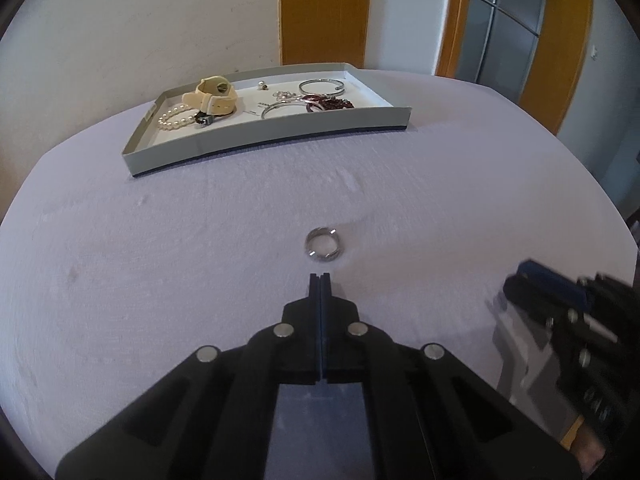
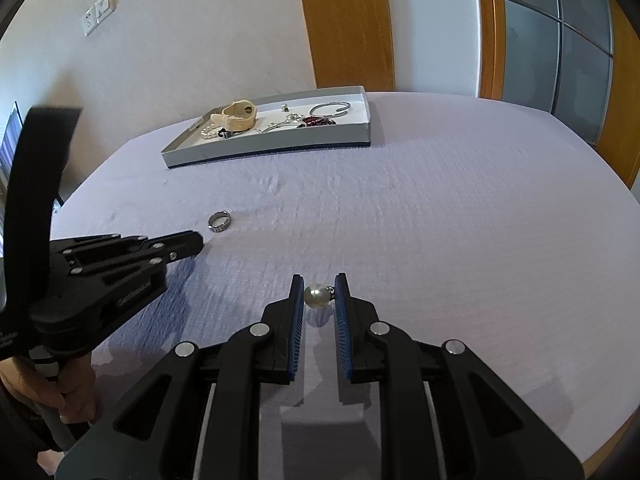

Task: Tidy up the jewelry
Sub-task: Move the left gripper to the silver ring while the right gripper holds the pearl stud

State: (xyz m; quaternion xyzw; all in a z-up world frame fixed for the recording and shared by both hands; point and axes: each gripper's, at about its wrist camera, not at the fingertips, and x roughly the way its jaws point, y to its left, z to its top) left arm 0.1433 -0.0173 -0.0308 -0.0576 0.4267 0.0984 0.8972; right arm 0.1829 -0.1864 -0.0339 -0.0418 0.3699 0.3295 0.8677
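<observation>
Left claw [image 1: 320, 280]: fingers pressed flat together, nothing between them; tips just short of the ring, not touching it. Also seen from the right wrist view at far left, low over the cloth.
Ring [image 1: 325, 243]: silver band lying flat on the cloth, just beyond the left claw's tips; free of any grip. From the right wrist view it sits up and left of the pearl piece, well apart from it.
Right claw [image 2: 319, 294]: fingers a little apart with the pearl piece between their tips; the blue ribbed pads [image 2: 298, 304] flank it on both sides. The left pad seems to touch the pearl and the small metal fitting meets the right pad, so I read it as clamped.
Pearl piece [image 2: 316, 295]: one round white pearl with a small metal fitting on its right side, held at the claw tips just above the cloth, its shadow below it.
Tray [image 1: 256, 140]: shallow grey box at the far side of the desk, near the wall, well apart from both claws.
Tray contents: cream watch [image 1: 212, 96], pearl bracelet [image 1: 174, 118], silver bangle [image 1: 320, 87], dark red beaded piece [image 1: 330, 103], some small silver bits too fine to tell.
Desk [image 1: 120, 260]: covered in pale lilac cloth.
Person: a hand [image 2: 76, 392] grips the left gripper's handle, lower left of the right wrist view.
</observation>
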